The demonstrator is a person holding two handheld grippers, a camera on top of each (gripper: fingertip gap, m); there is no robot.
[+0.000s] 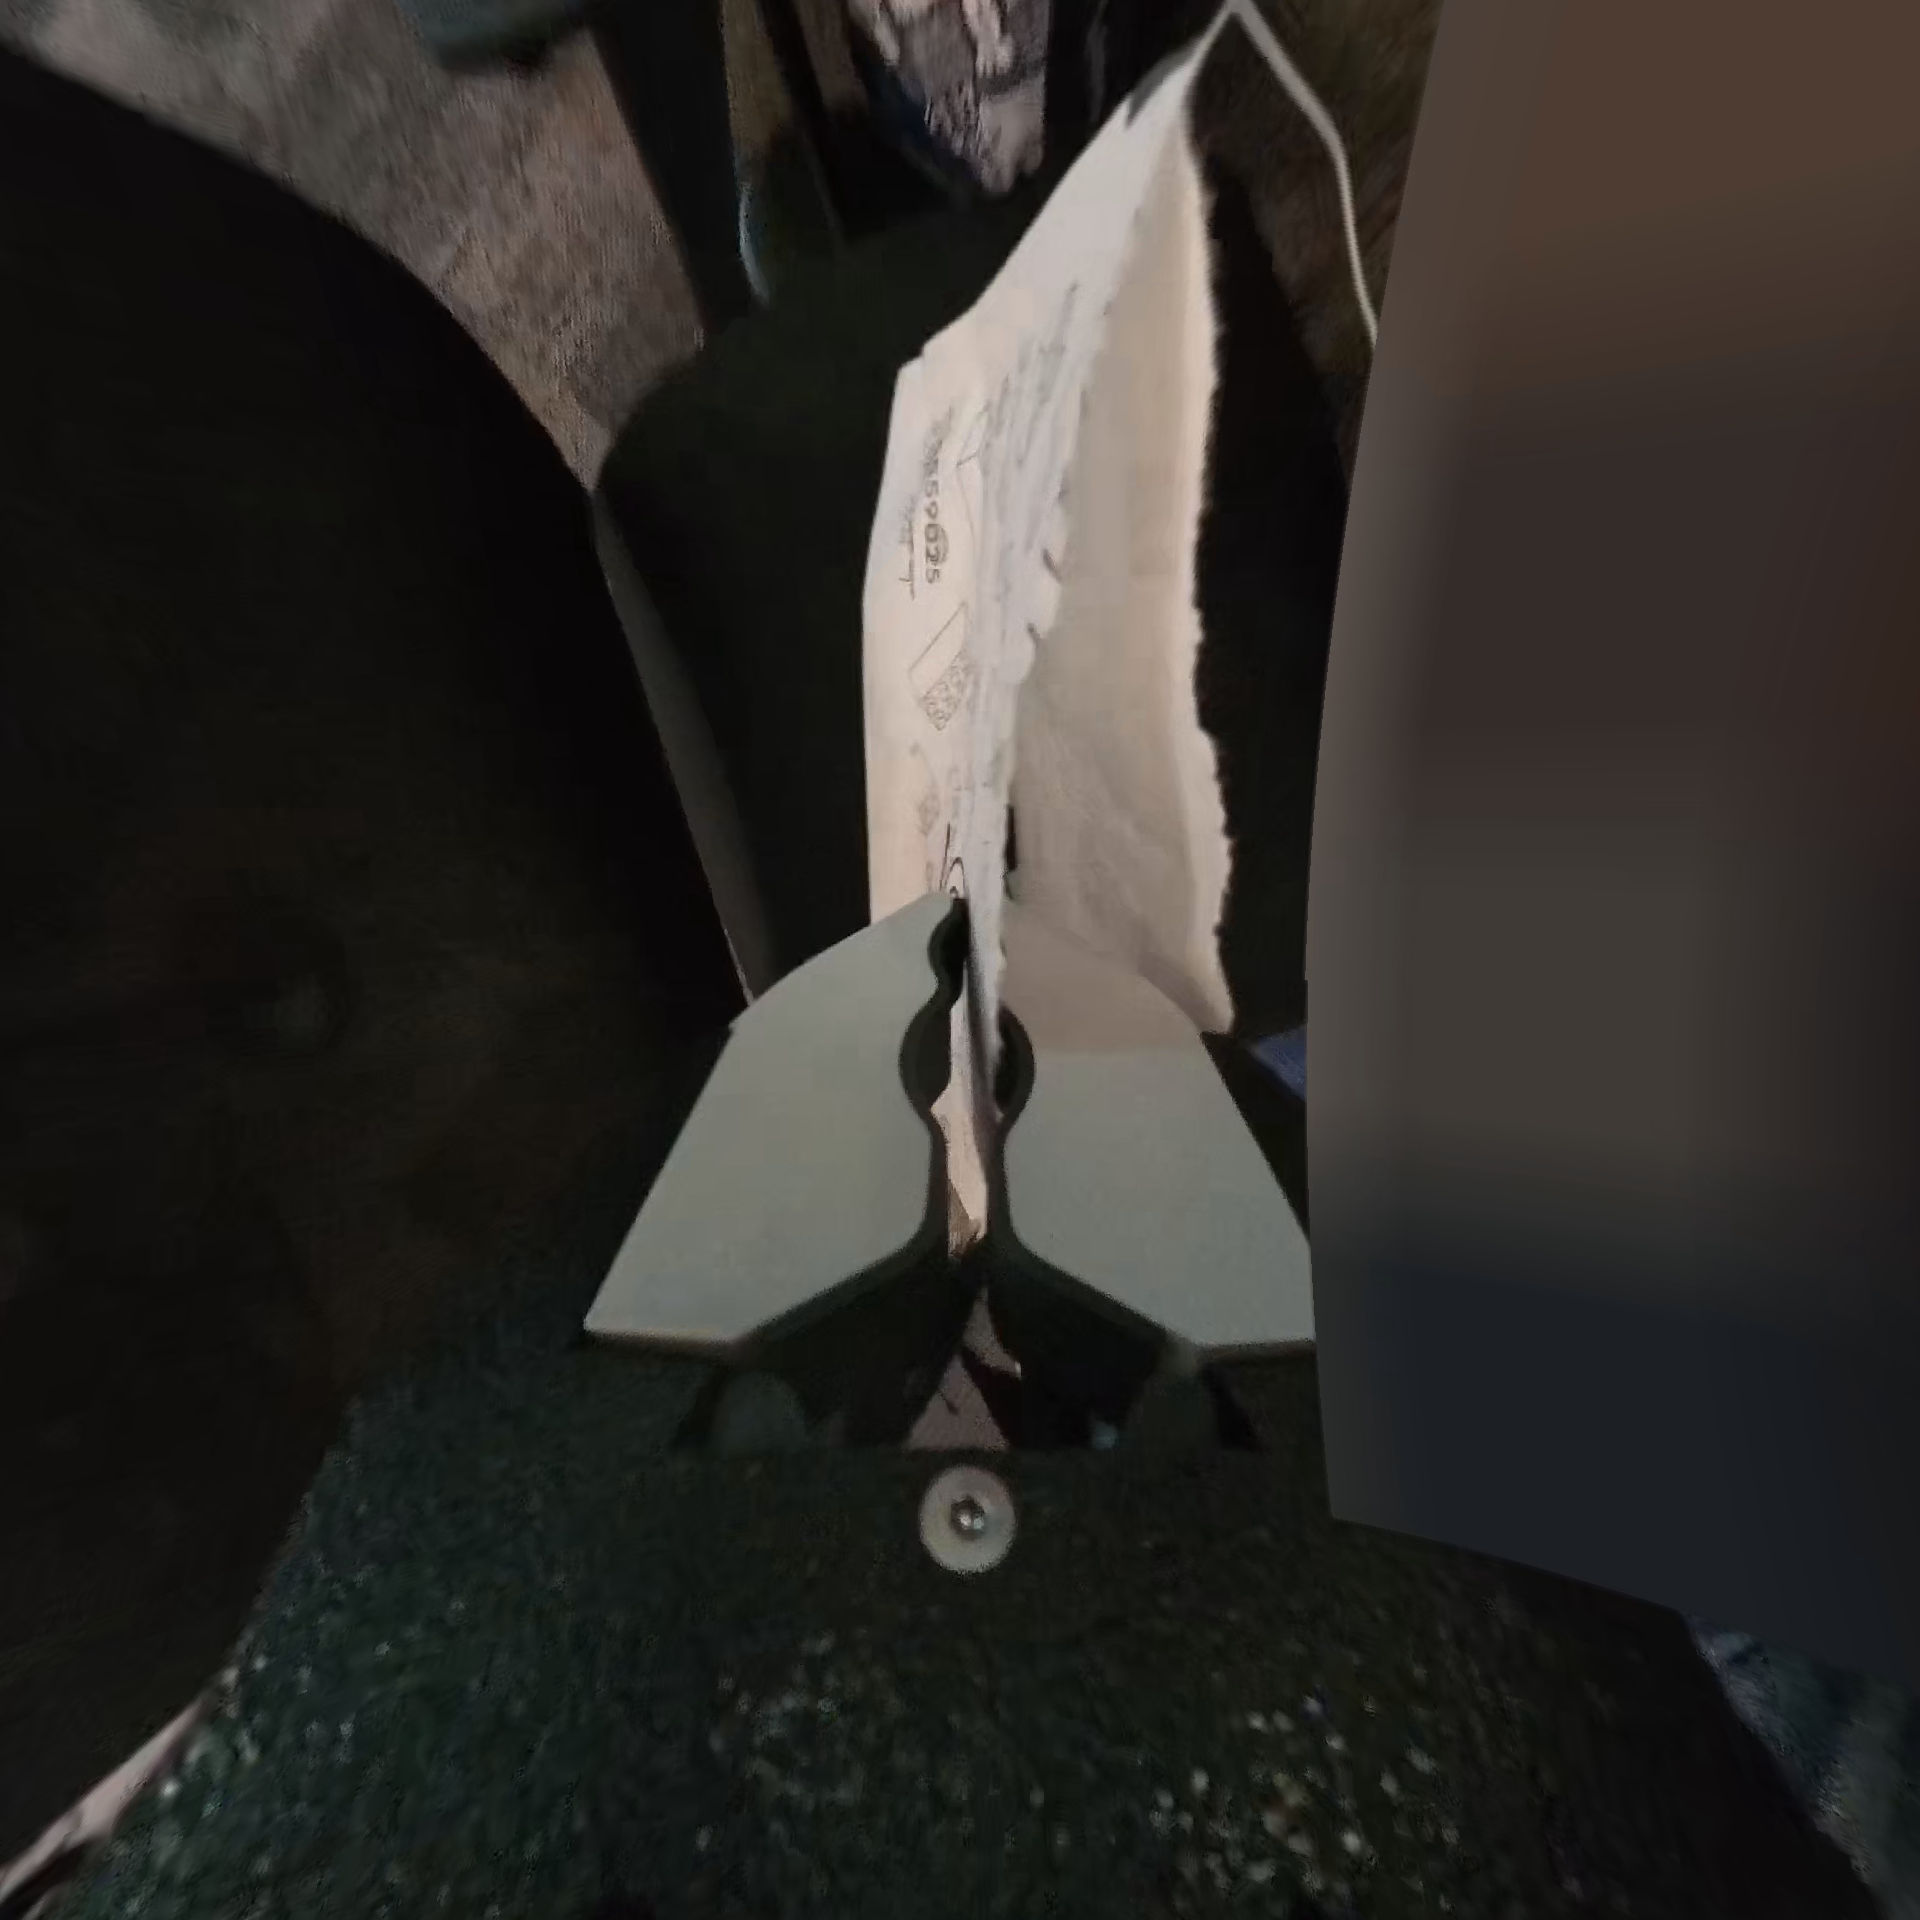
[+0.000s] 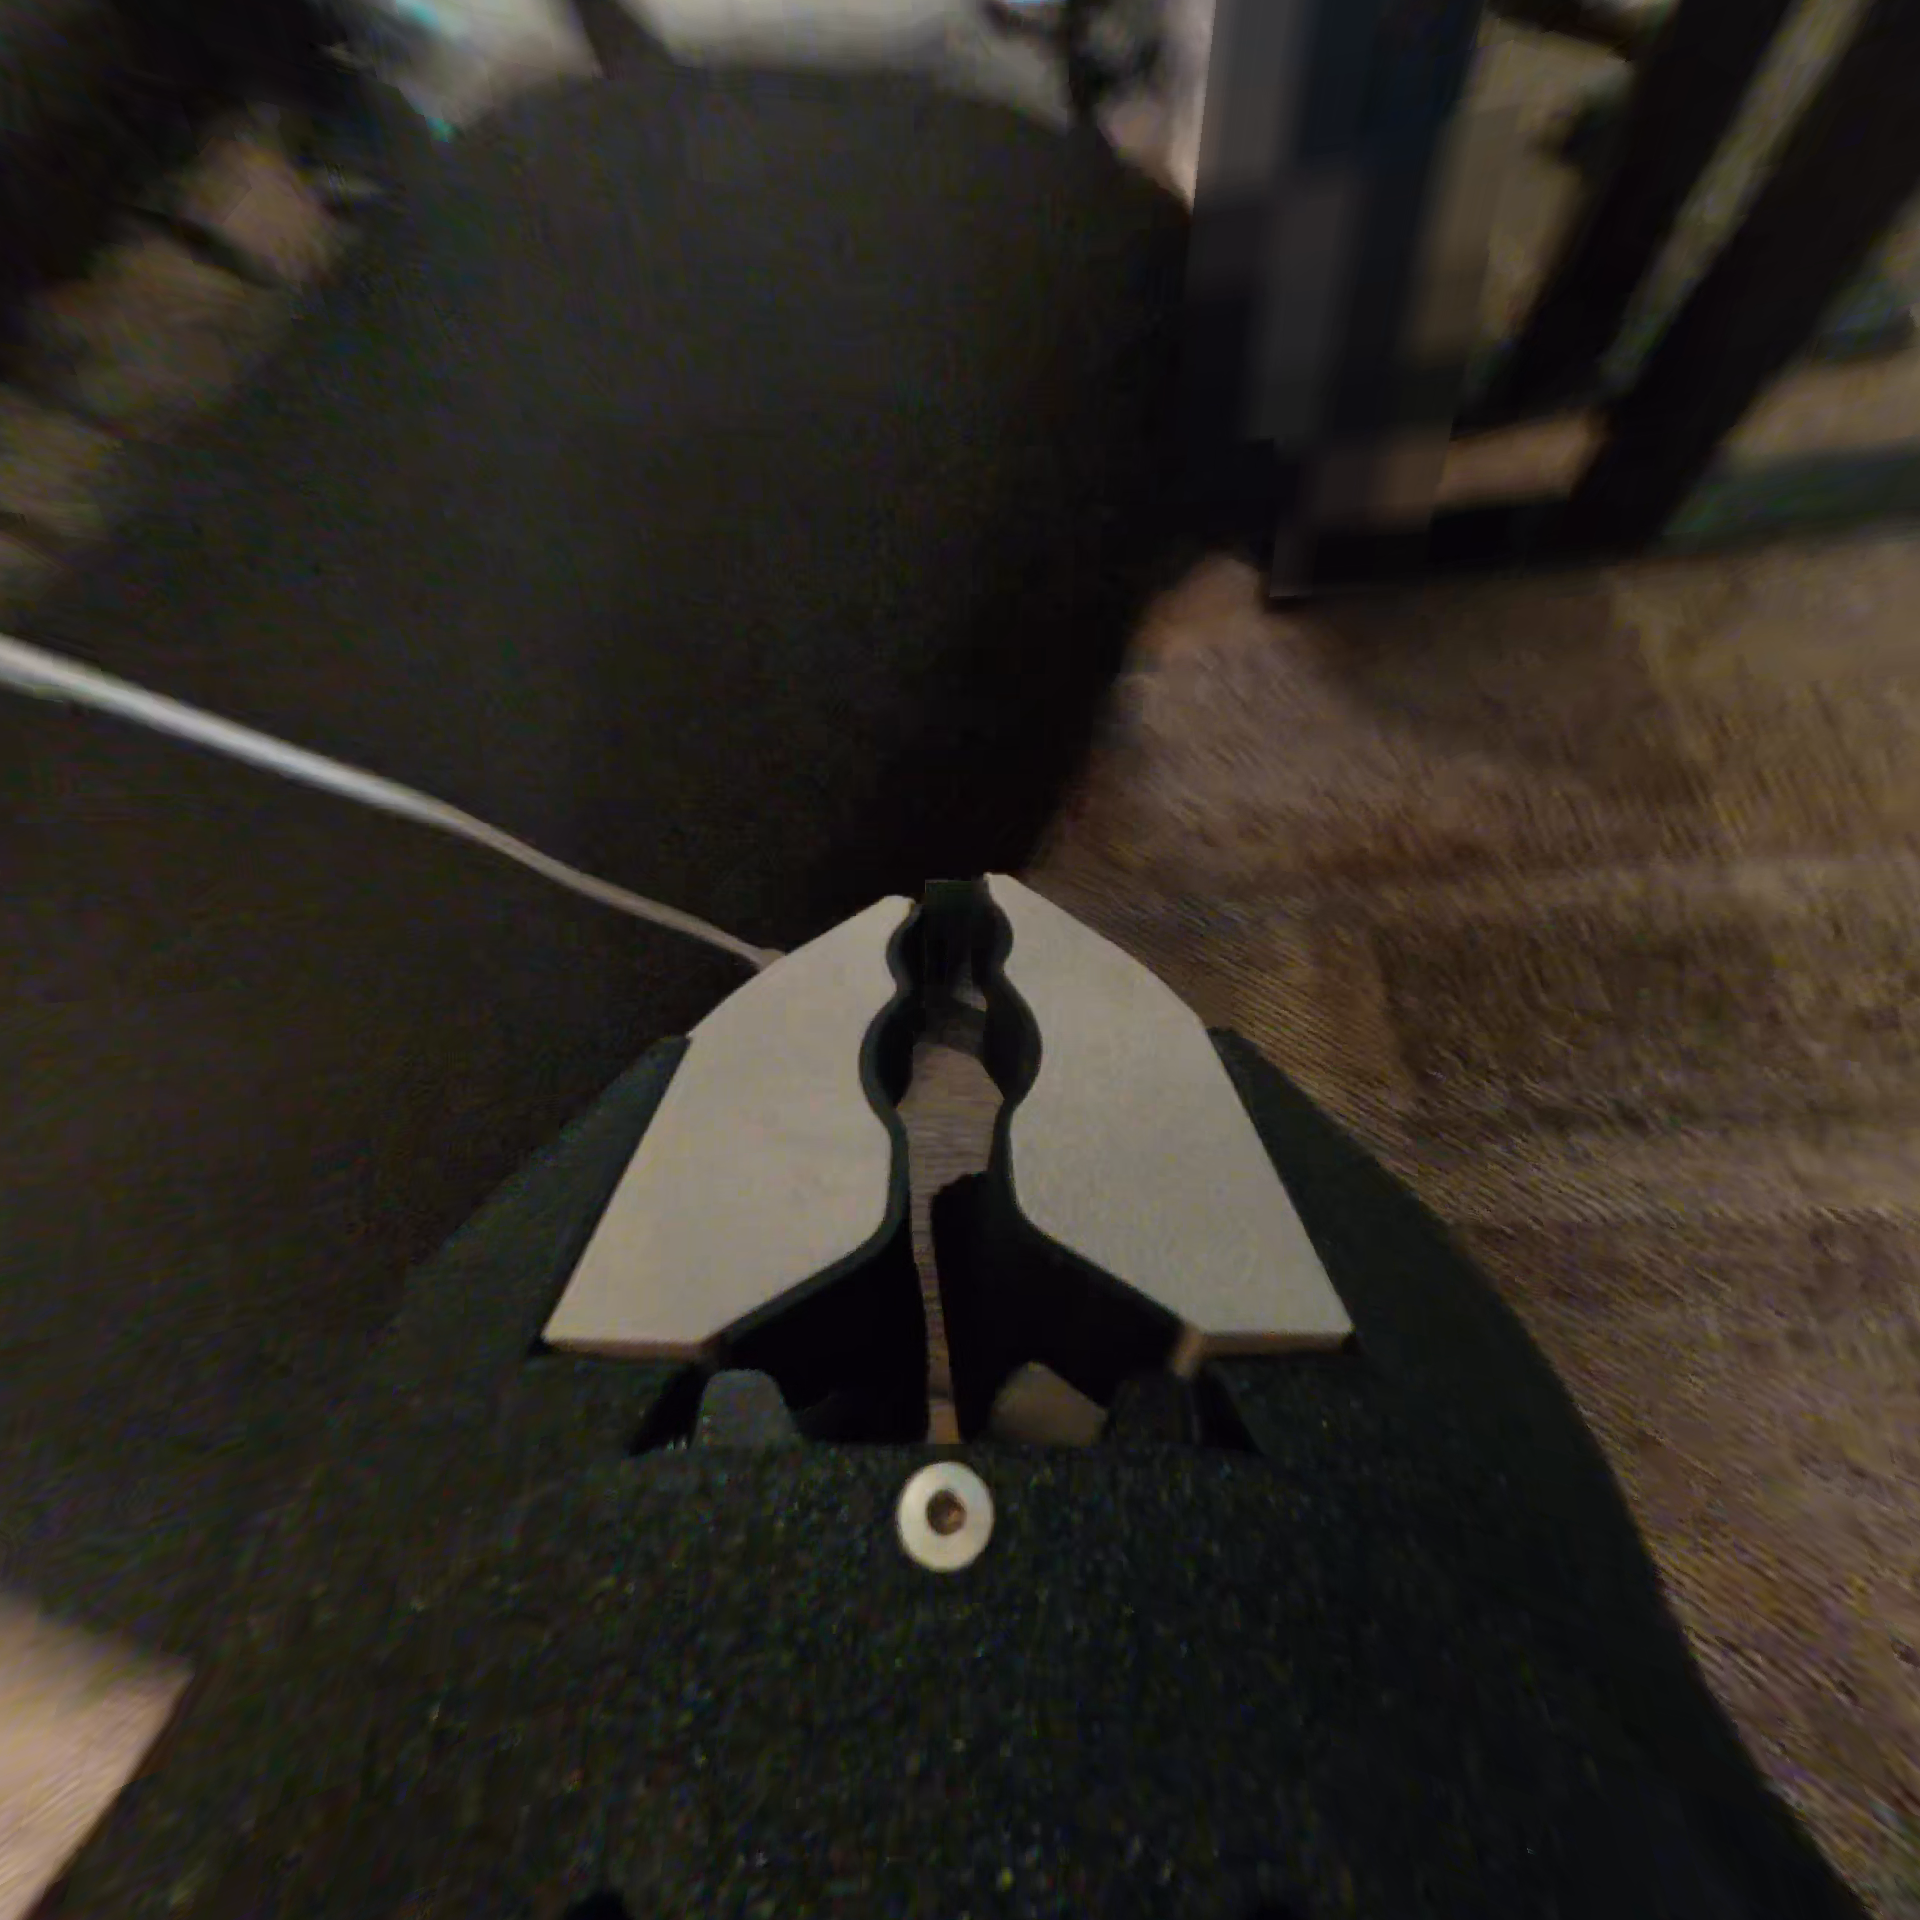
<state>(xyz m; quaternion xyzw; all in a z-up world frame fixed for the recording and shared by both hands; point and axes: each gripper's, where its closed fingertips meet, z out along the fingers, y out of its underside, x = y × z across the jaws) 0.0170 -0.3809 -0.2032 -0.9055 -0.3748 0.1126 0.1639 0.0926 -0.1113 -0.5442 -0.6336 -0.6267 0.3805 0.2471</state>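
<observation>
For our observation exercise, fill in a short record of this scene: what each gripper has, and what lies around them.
left gripper: shut on a torn white paper with printed marks, which stands up beyond the fingers
right gripper: fingers nearly closed; something thin and dark sits at the tips, unclear if gripped
beside right gripper: dark flat panel with a pale edge, on the left
ahead of right gripper: large dark round shape
floor: brownish carpet
image quality: blurred, dim

Matt white paper bag [image 1: 1101, 644] with torn rough edge; coarse woven carpet [image 2: 1507, 935].
</observation>
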